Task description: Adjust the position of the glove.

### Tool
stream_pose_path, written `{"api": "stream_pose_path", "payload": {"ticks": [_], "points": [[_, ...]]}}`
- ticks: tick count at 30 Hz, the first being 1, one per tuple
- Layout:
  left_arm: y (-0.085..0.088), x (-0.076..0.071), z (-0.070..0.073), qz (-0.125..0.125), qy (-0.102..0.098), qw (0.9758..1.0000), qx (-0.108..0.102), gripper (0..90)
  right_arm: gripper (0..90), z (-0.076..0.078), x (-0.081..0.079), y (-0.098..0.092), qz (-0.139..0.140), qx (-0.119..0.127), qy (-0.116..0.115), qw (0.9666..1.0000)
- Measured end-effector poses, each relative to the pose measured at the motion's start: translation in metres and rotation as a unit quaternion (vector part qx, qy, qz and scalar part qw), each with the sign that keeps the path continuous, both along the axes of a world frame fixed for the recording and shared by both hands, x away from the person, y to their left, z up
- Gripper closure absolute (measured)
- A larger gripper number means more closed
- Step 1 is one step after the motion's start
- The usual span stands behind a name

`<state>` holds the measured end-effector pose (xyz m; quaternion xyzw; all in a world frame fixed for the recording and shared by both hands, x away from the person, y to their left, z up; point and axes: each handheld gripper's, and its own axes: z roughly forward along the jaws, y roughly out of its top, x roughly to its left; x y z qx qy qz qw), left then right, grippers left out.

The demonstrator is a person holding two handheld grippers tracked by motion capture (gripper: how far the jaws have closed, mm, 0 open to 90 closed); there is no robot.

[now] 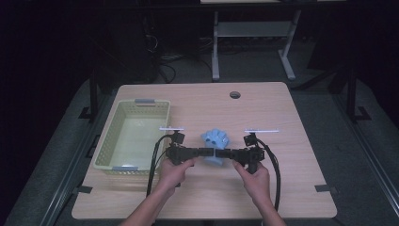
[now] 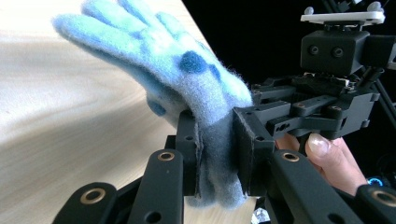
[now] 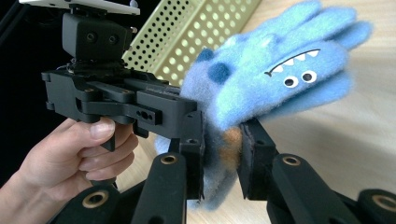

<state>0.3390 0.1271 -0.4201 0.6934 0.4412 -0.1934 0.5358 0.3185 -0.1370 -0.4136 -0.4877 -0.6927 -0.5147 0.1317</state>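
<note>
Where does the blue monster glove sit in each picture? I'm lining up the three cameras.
High view: the blue monster glove is mid-table, between the two tools, right of the yellow basket.
Left gripper view: it fills the upper middle, its cuff clamped in the jaws.
Right gripper view: it is upper right, toothy face showing, cuff clamped.
Shared landmark: the wooden table.

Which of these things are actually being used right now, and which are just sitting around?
In use:
- blue glove, pinched at its cuff from both sides
- left gripper
- right gripper

Just there:
- yellow basket, on the table's left side; whether the glove is bound for it can't be told
- table
- hole in the tabletop
</note>
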Motion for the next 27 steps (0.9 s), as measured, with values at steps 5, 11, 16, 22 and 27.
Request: {"api": "stream_pose_path", "payload": {"ticks": [5, 11, 16, 22, 27], "points": [[0.008, 0.003, 0.012, 0.005, -0.011, 0.9999, -0.004, 72.9, 73.7, 0.012, 0.005, 0.007, 0.003, 0.004, -0.008, 1.0], [0.021, 0.006, 0.023, 0.012, -0.02, 0.9997, -0.007, 73.1, 73.3, 0.026, 0.012, 0.019, 0.013, -0.001, -0.021, 0.9997], [0.032, 0.008, 0.029, 0.017, -0.019, 0.9996, -0.013, 73.3, 73.0, 0.032, 0.017, 0.029, 0.017, 0.001, -0.025, 0.9995], [0.044, 0.01, 0.036, 0.023, -0.023, 0.9993, -0.019, 73.5, 72.6, 0.039, 0.023, 0.04, 0.025, 0.005, -0.03, 0.9992], [0.054, 0.012, 0.041, 0.026, -0.025, 0.9991, -0.022, 73.5, 72.3, 0.046, 0.027, 0.049, 0.034, 0.006, -0.036, 0.9988]]}}
